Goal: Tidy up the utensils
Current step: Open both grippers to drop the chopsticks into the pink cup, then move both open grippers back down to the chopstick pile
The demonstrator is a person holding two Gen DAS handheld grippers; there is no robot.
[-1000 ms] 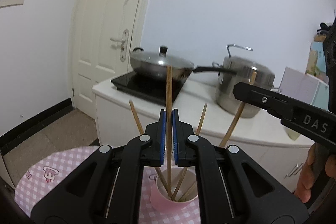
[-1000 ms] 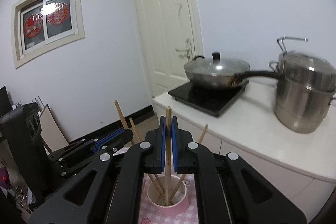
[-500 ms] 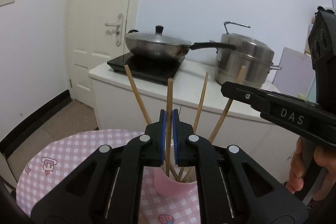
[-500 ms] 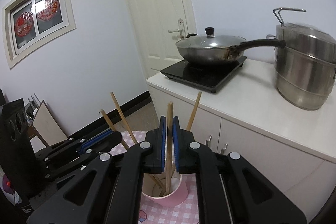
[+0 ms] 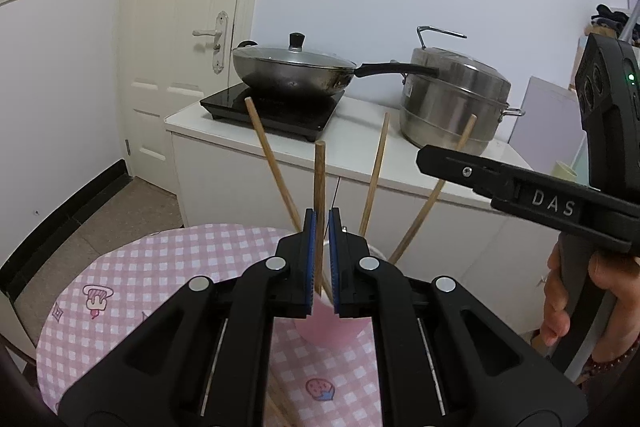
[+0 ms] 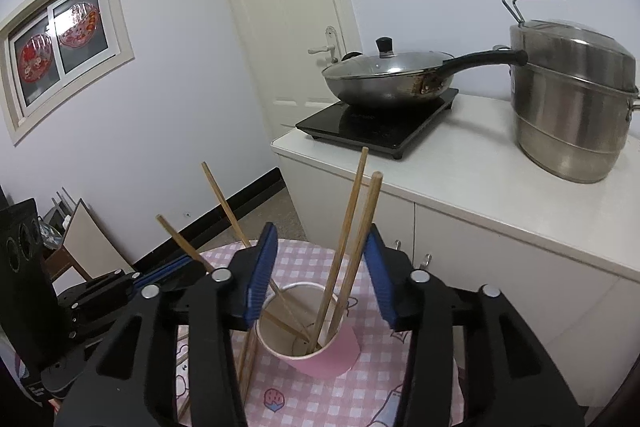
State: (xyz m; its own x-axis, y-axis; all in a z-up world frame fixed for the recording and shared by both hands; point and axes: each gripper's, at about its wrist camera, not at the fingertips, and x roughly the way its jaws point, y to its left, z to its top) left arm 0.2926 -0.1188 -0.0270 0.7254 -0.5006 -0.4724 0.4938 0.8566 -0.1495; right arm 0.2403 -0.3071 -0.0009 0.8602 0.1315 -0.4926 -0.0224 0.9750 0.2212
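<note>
Nearest the lens in the right wrist view, the right gripper (image 6: pixel 320 267) is spreading its blue pads wide, and the chopstick (image 6: pixel 362 239) between them is leaning free toward the right pad, its lower end already down inside the pink cup (image 6: pixel 320 355). Nothing is being pinched there now; whether the stick is brushing that pad I cannot tell. To finish this release cleanly, the gripper should be lifting straight up and clear, so the pads are not dragging the loose stick or tipping the light cup.

Over in the left wrist view, lower centre, the left gripper (image 5: pixel 322 259) is pressed nearly together, pinching one upright chopstick (image 5: pixel 319 195), with its lower end running down toward the cup's rim, just behind the pads. The good move here, I'd judge, is keeping it vertical, lowering until the tip is well inside the cup, and only then letting go.

The cup is sitting on the pink checked cloth of the round desk (image 6: pixel 288 259), with four sticks fanning out of it in the right wrist view, two left and two right. More sticks are lying on the cloth at lower left of the cup, waiting.

Further back, a wok (image 6: pixel 388 79) and a steel pot (image 6: pixel 572 99) are standing on the white counter.
</note>
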